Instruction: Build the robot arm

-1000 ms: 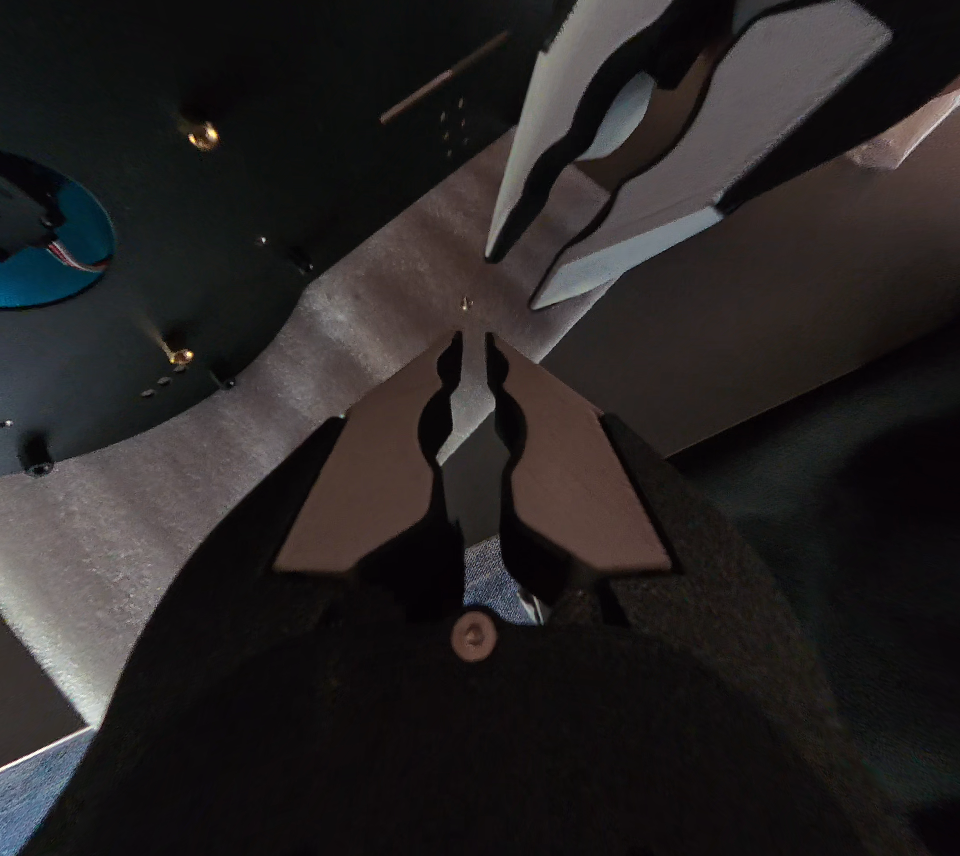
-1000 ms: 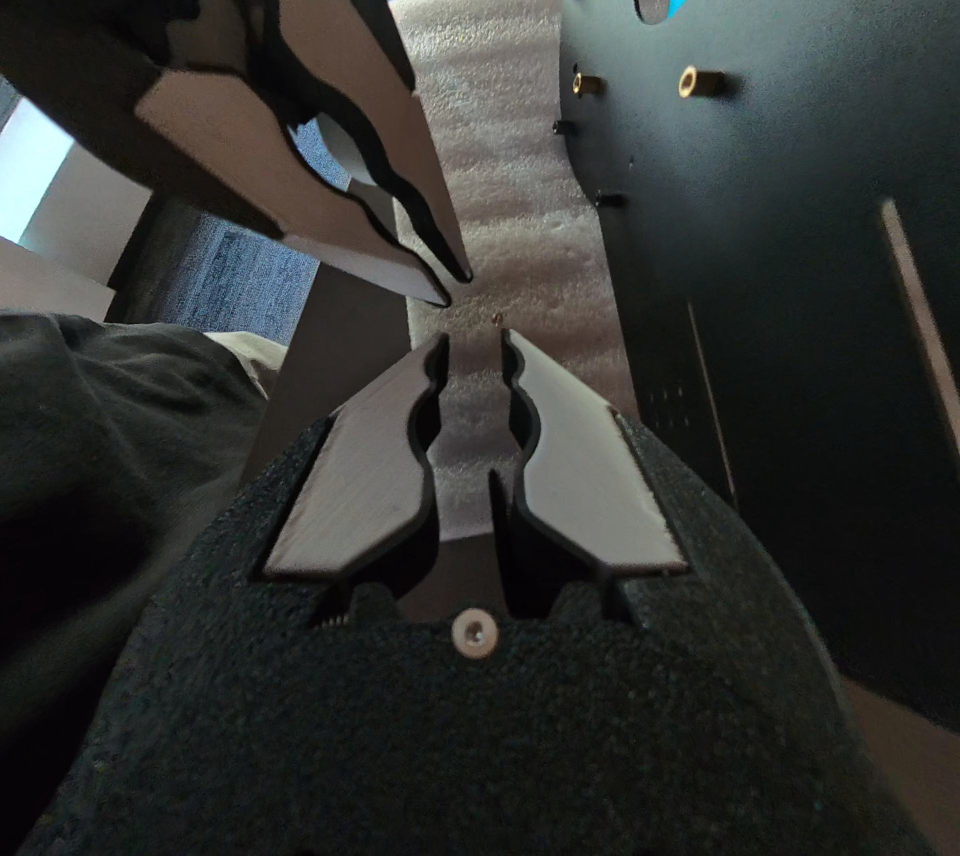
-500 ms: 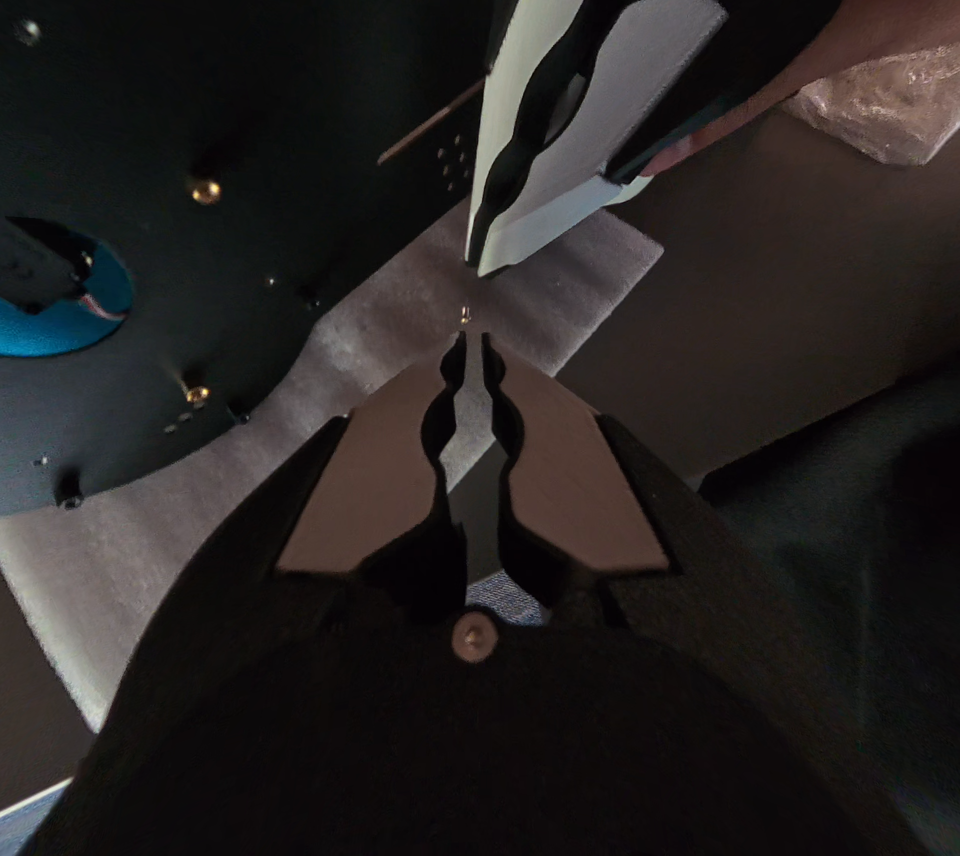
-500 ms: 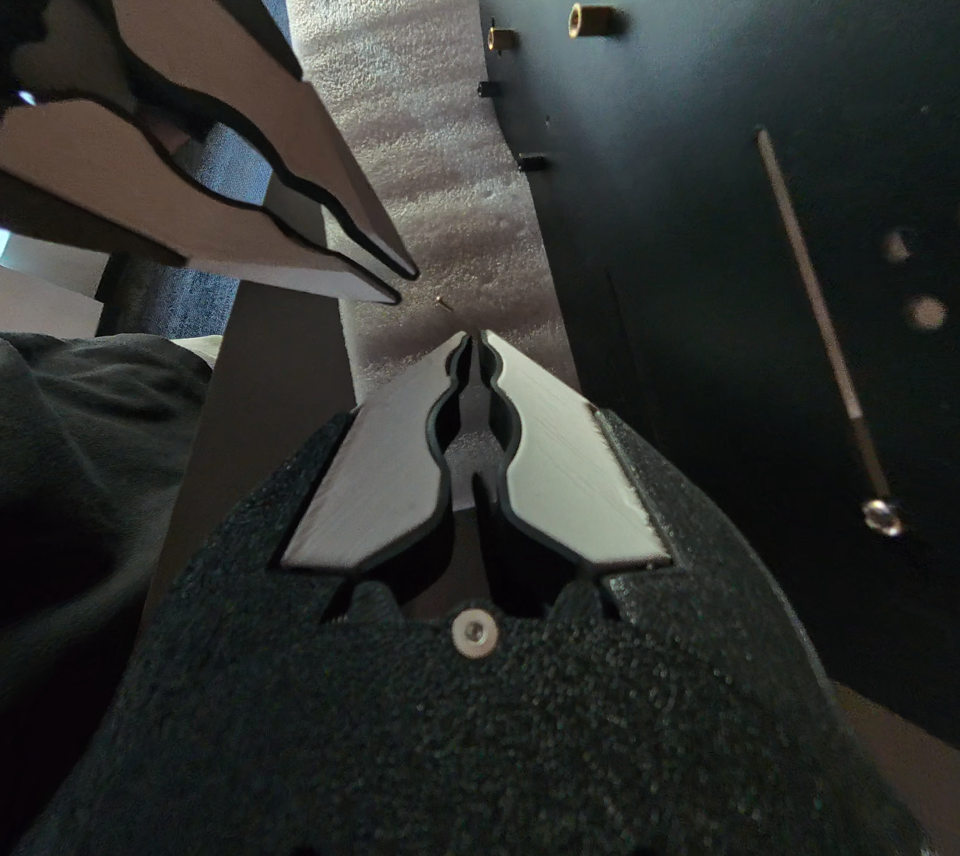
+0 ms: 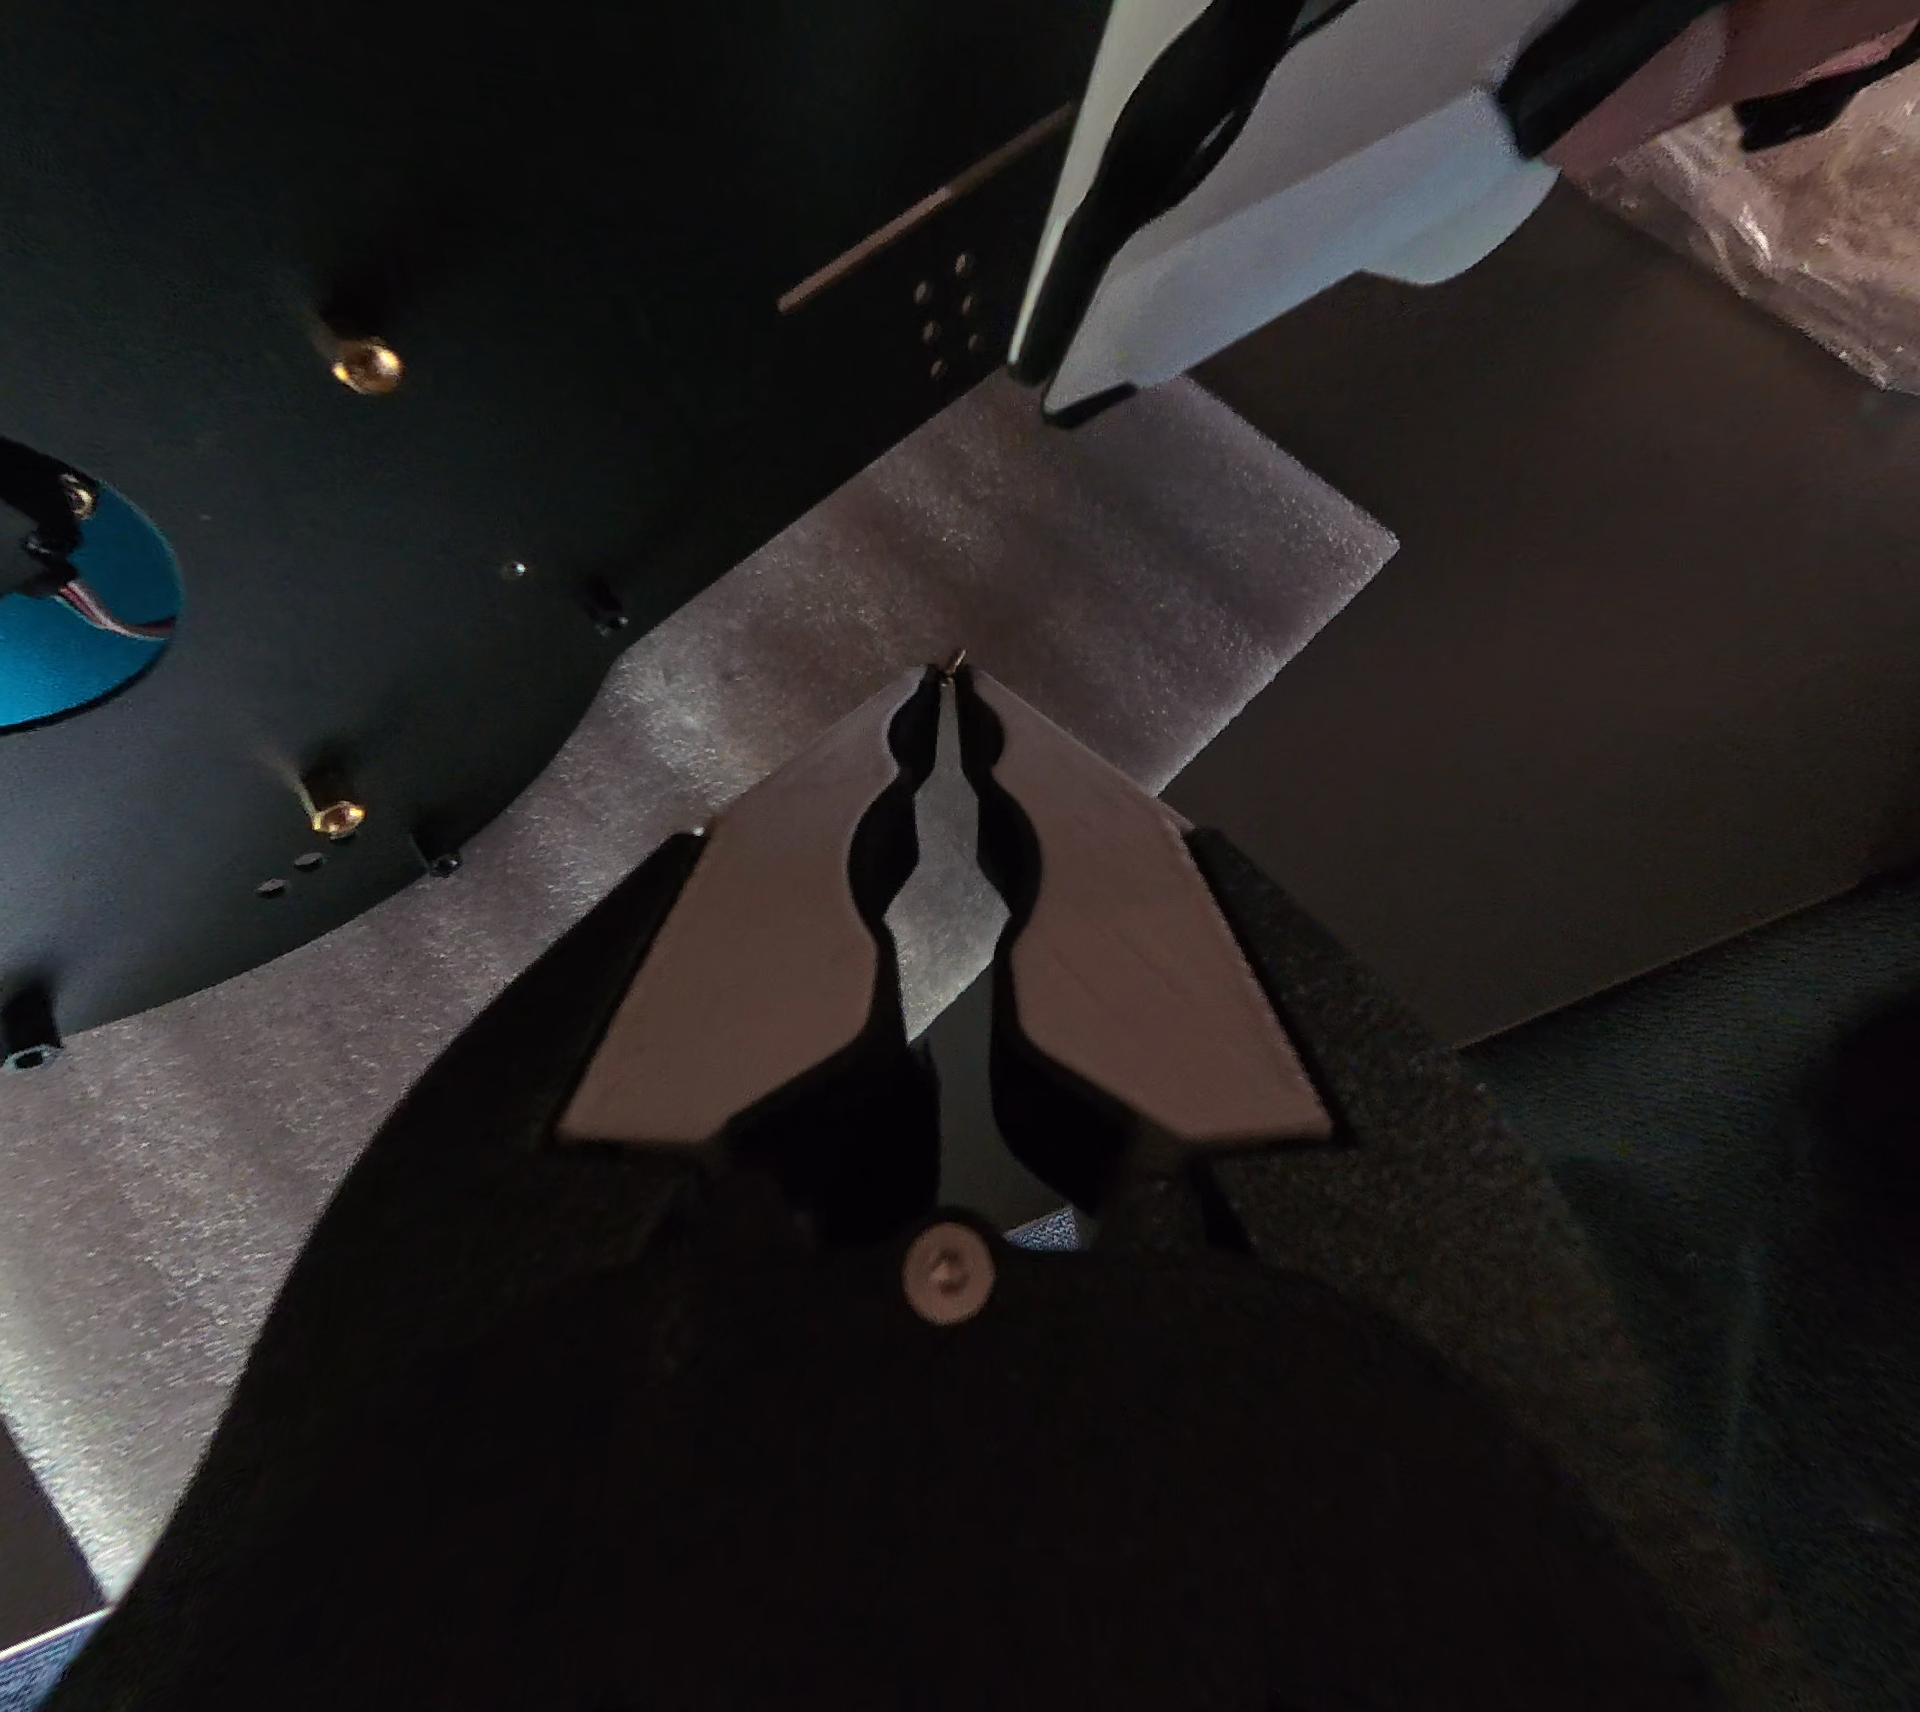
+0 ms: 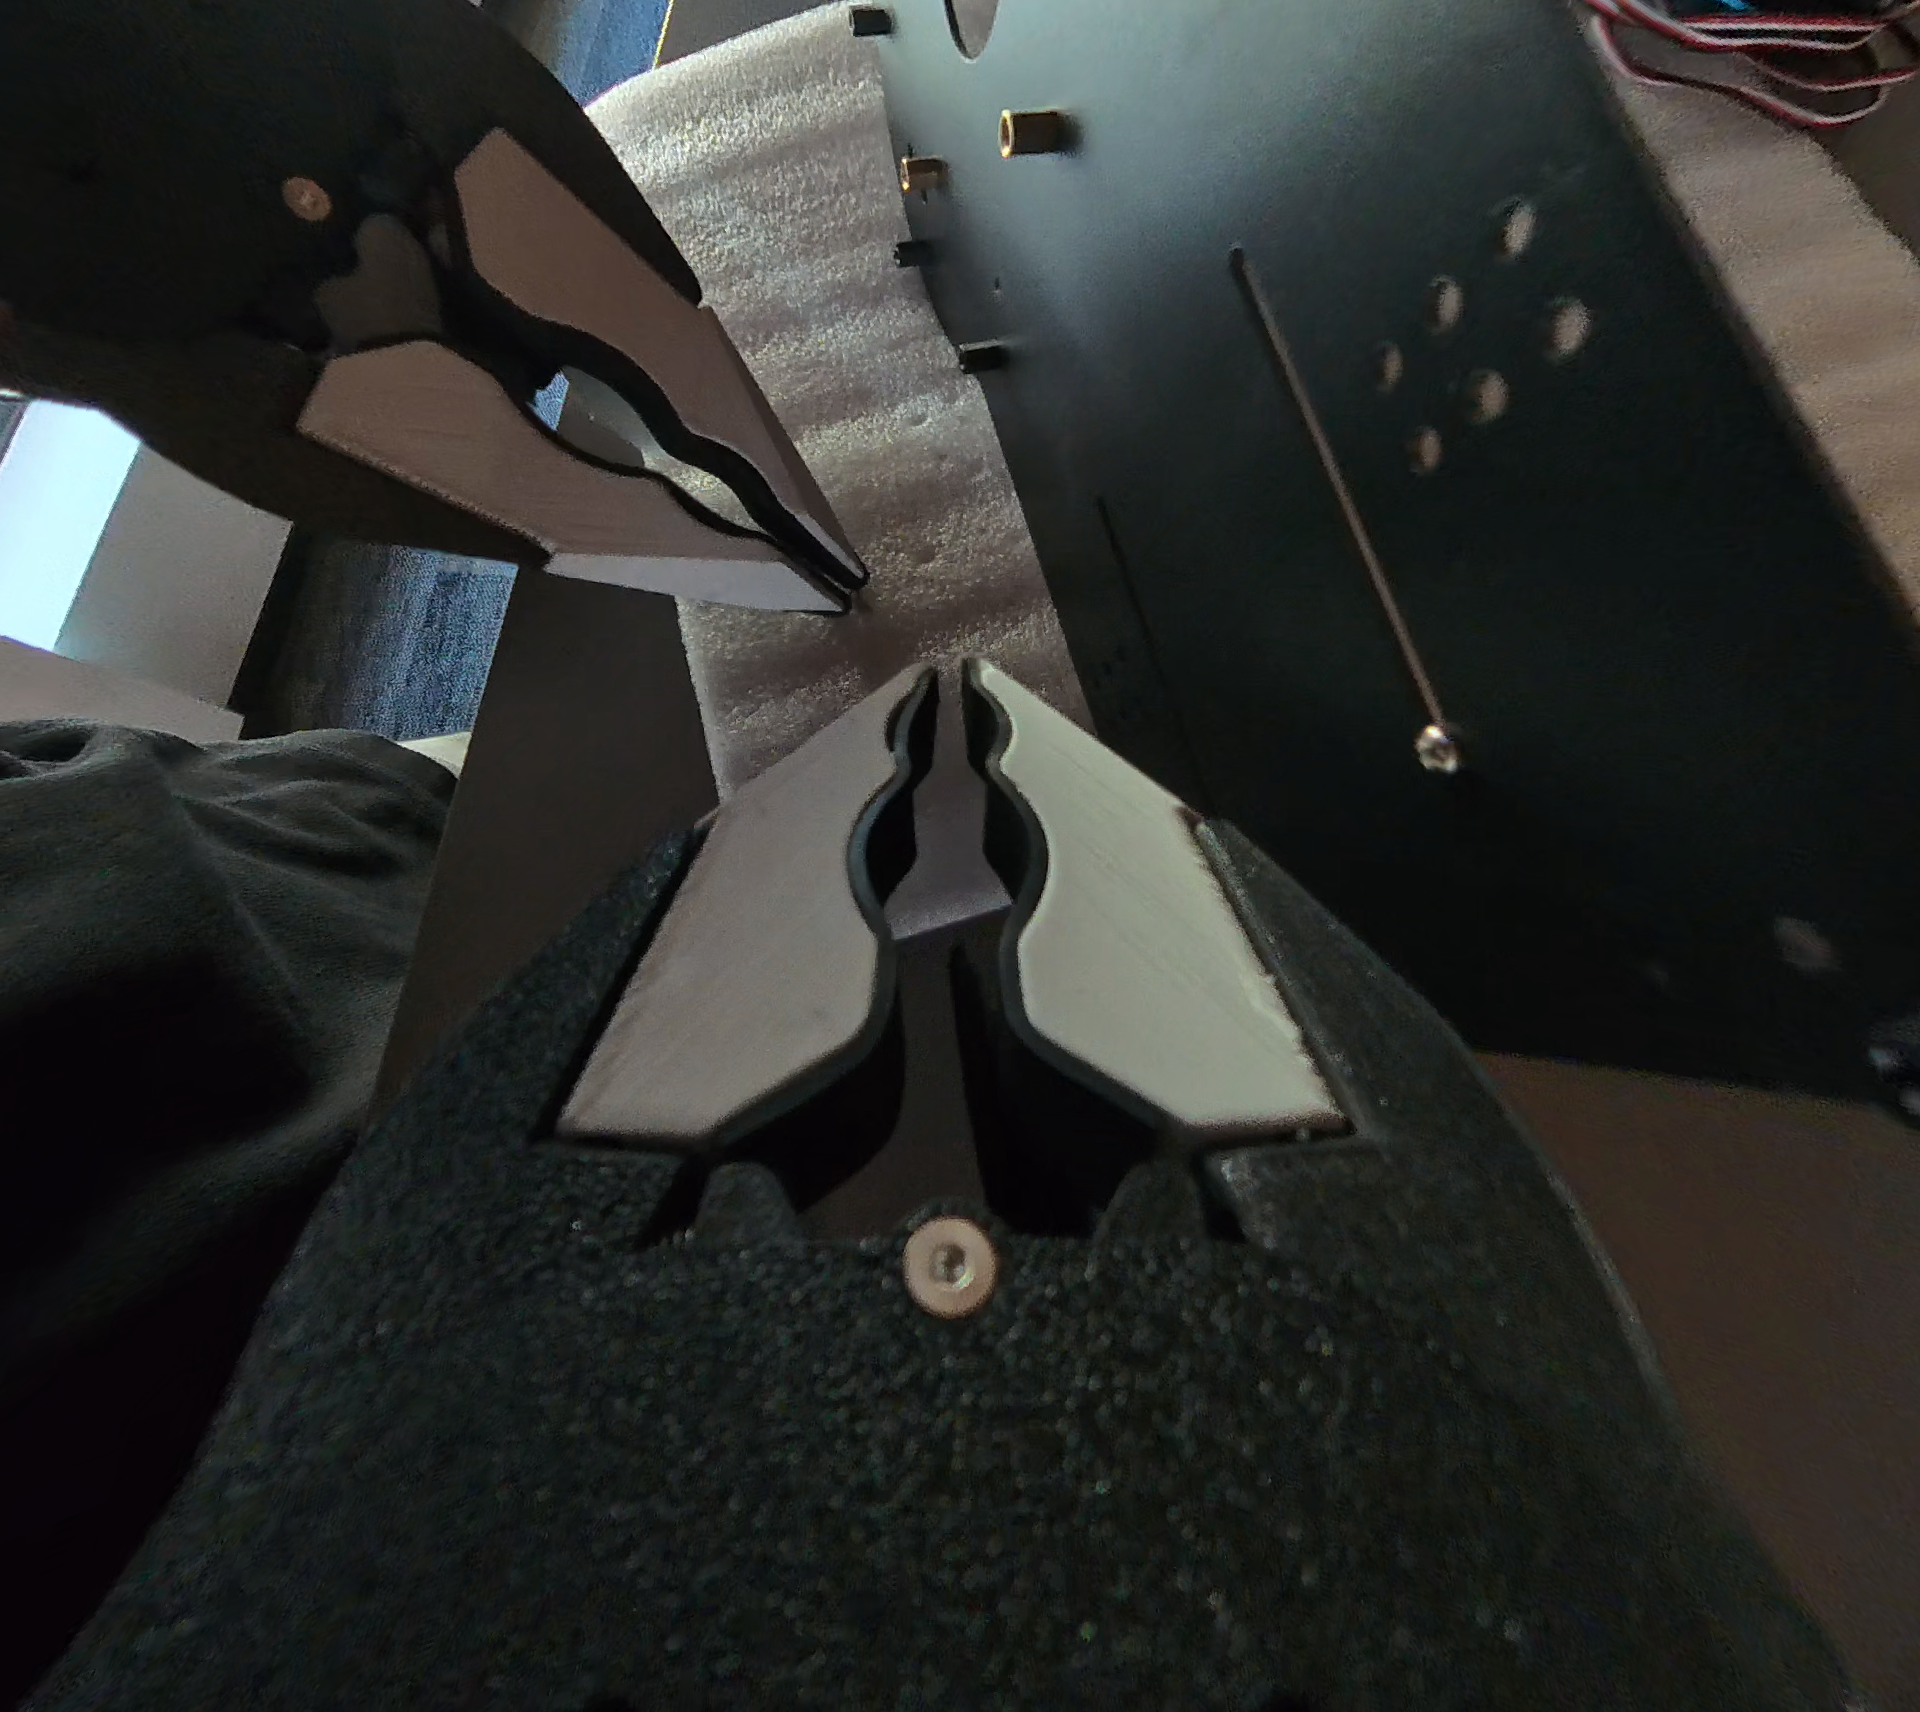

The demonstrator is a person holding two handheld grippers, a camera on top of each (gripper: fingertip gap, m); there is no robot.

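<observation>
On the white foam sheet [image 5: 1091, 540], a tiny brass-coloured screw [image 5: 953, 663] appears to be pinched at the very tips of the left gripper [image 5: 948, 675], though so small a part is hard to make out. The right gripper [image 6: 948, 675] is held nearly pressed together and empty just above the foam, beside the black metal plate [image 6: 1299, 208]. The pinch is best kept light and steady, and the lift straight up from the foam, so the screw is not flicked away.
</observation>
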